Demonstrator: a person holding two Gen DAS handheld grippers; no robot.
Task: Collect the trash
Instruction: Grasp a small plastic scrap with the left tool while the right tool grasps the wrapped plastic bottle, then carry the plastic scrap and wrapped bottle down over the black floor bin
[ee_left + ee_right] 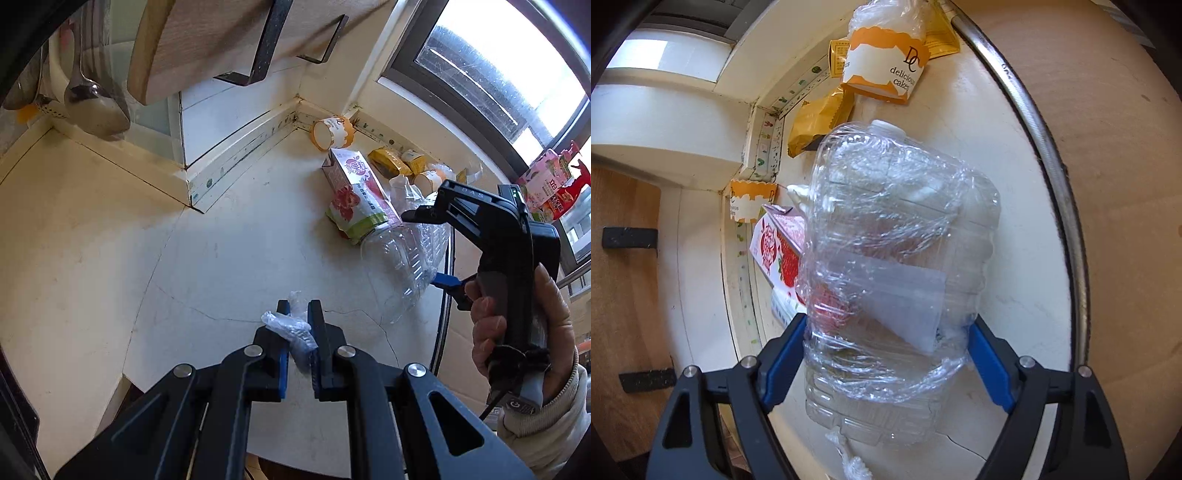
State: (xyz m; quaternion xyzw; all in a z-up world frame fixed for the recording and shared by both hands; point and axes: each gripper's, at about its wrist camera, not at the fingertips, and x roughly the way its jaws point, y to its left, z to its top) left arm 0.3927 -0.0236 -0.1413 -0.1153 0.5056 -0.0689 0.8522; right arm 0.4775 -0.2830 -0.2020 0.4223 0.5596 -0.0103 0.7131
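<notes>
On the counter (221,258), the left gripper (298,314) pinches crumpled plastic (291,328). To its right, the right gripper (886,332) straddles a clear jug (894,258), jaws wide; pad contact is hard to judge. A carton (354,195) is half hidden behind the jug.

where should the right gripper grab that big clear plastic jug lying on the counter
Across the flat-sided lower body of the clear plastic jug, coming from its base end. It lies on its side, cap pointing away, and the right gripper already straddles that section, pads beside both walls.
</notes>
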